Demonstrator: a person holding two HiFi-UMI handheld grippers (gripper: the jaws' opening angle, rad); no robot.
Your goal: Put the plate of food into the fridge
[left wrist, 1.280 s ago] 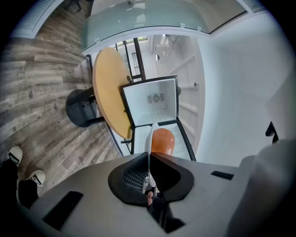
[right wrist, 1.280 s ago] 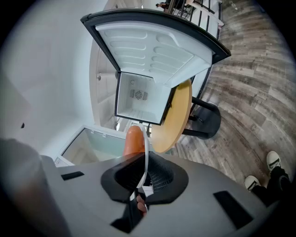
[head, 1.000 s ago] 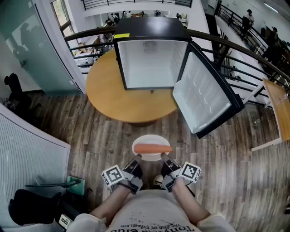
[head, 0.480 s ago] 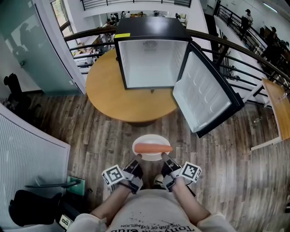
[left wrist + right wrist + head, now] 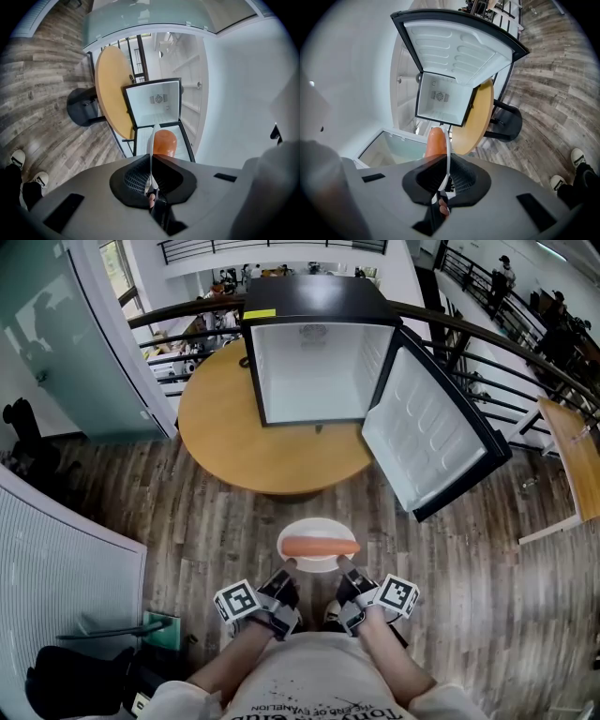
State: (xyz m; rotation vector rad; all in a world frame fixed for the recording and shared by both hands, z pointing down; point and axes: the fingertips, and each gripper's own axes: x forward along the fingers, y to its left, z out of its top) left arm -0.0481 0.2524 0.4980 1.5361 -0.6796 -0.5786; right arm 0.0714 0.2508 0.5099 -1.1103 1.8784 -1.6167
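The left gripper (image 5: 288, 567) and right gripper (image 5: 340, 565) each clamp the plate (image 5: 315, 526) by its rim; a tilt could roll the apparent sausage (image 5: 321, 547) off before the fridge (image 5: 314, 371)

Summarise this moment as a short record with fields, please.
plate: white, carries one sausage, held above the wooden floor
left gripper: shut on the plate's left rim
right gripper: shut on the plate's right rim
fridge: stands on the round table, ahead of the plate
fridge door: swung open
task stage: plate not yet in the fridge
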